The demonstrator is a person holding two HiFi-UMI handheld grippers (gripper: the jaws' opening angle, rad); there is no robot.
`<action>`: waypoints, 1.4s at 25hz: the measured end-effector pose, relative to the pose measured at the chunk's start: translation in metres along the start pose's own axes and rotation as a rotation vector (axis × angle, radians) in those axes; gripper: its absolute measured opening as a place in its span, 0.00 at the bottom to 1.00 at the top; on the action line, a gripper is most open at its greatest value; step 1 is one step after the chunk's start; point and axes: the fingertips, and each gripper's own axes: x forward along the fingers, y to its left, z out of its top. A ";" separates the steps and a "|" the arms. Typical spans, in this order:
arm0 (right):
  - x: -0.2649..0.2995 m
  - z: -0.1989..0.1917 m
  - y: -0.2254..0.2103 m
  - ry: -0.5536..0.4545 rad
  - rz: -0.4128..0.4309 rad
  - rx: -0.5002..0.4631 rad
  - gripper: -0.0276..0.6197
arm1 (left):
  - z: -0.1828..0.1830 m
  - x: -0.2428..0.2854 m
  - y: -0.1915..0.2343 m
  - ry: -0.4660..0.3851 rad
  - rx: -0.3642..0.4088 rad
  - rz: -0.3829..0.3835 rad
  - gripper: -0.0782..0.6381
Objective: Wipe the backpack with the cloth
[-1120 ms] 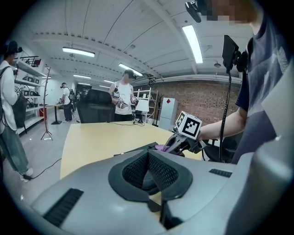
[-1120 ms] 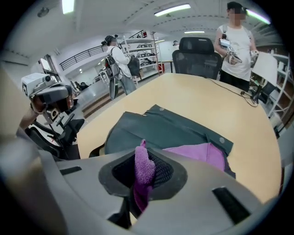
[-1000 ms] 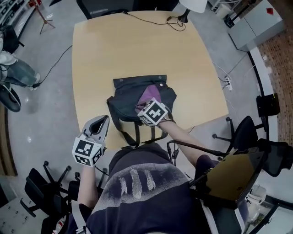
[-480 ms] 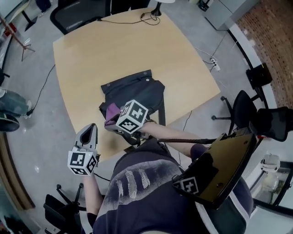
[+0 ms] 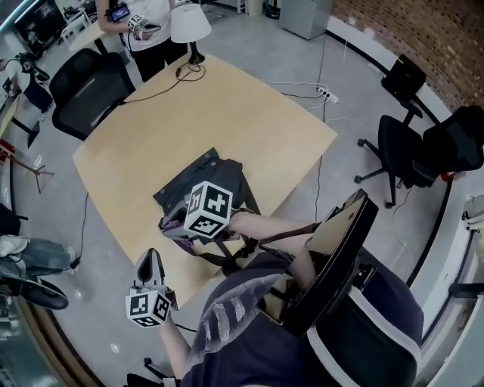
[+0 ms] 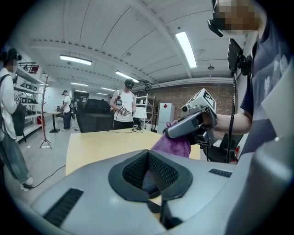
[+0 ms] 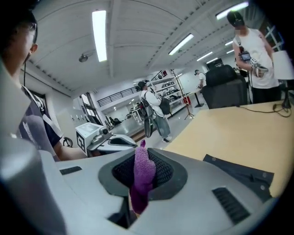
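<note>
Purple cloth (image 7: 140, 174) clamped in right gripper (image 5: 171, 224) at near edge of backpack (image 5: 215, 175); left gripper (image 5: 150, 258) closed, empty, held clear. Risk: unpinned backpack dragged off table (image 5: 249, 113).

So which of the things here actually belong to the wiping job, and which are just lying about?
Part of the job:
backpack
purple cloth
right claw, shut on the cloth at the backpack

Just about:
left claw, held aside with nothing in it
desk lamp and its cable
office chairs
power strip on the floor
</note>
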 end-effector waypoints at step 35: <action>-0.216 -0.148 0.191 -0.206 0.220 0.203 0.10 | -0.037 -0.110 -0.309 -0.056 -0.082 0.081 0.12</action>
